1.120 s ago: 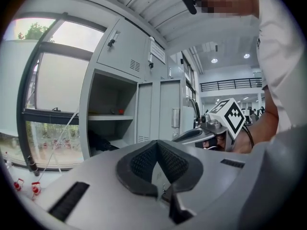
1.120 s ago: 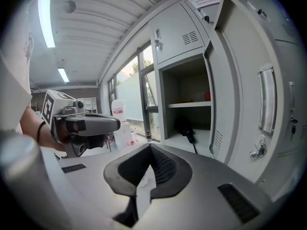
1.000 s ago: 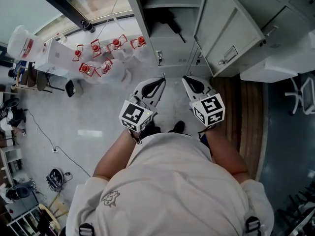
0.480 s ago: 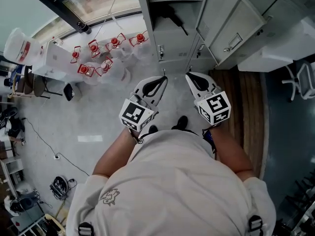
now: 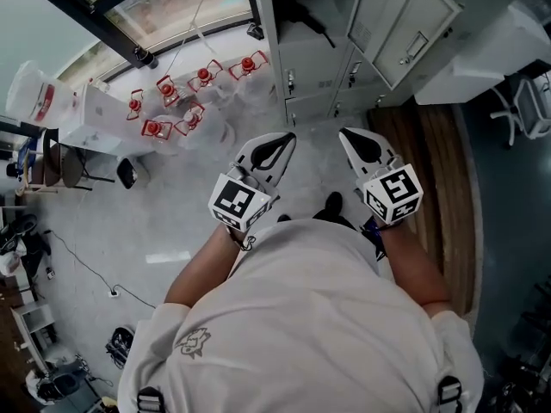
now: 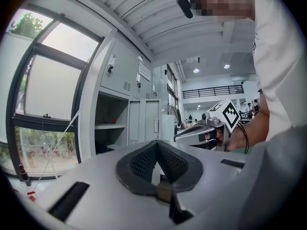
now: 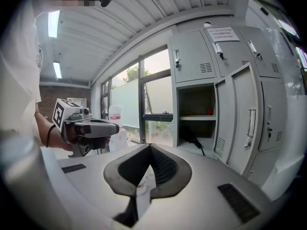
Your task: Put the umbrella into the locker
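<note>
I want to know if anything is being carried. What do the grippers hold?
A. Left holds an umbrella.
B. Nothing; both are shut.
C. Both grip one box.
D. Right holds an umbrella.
B: the left gripper and the right gripper each show jaws closed together with nothing between them.

Open locker (image 7: 194,99) ahead, door (image 7: 240,119) aside
</note>
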Demonstrator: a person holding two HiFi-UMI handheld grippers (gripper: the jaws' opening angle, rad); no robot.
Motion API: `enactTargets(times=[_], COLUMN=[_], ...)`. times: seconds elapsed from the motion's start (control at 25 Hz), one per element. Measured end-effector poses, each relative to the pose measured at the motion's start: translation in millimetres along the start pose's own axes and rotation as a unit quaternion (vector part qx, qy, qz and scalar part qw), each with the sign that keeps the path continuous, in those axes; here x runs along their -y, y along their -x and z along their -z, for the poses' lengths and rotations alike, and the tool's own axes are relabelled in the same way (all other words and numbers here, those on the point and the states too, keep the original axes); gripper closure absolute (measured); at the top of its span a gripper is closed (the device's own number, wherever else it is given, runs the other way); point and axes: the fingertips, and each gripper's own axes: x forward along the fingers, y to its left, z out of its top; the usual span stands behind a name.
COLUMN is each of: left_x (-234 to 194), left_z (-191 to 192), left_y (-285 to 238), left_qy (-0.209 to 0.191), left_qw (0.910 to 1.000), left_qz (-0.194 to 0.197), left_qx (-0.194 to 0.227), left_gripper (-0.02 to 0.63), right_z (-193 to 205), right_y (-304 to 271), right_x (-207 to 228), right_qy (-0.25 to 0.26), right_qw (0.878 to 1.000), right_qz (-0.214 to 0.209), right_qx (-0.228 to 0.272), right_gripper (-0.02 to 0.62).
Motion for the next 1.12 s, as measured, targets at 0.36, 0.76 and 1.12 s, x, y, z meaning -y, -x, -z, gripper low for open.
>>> enactTargets(times=[0.36, 0.76, 1.12], left_x=[3.2, 4.6, 4.2], left_z=[-1.4, -1.2, 0.2], left_y=[58.9, 71.3, 82.0], left_qy=[0.003, 0.001, 0.012], left_qw=[0.9998, 0.9995, 0.9990], left_qz=[0.019, 0.029, 0.041], left_qx=[0.011, 0.008, 0.013], left_gripper=[0.595, 0.595, 0.595], right_z=[-3.4, -4.0, 2.2], right_y=[12.4, 18.2, 21.8], right_x=[-75.4, -84.3, -88.1], right_qy=[0.000, -0.011, -0.018], right_qw=[1.000, 1.000, 1.000], right_qz=[0.008, 0.021, 0.023], right_qx=[0.007, 0.011, 0.005], right_gripper=[0.554, 0.554, 0.554])
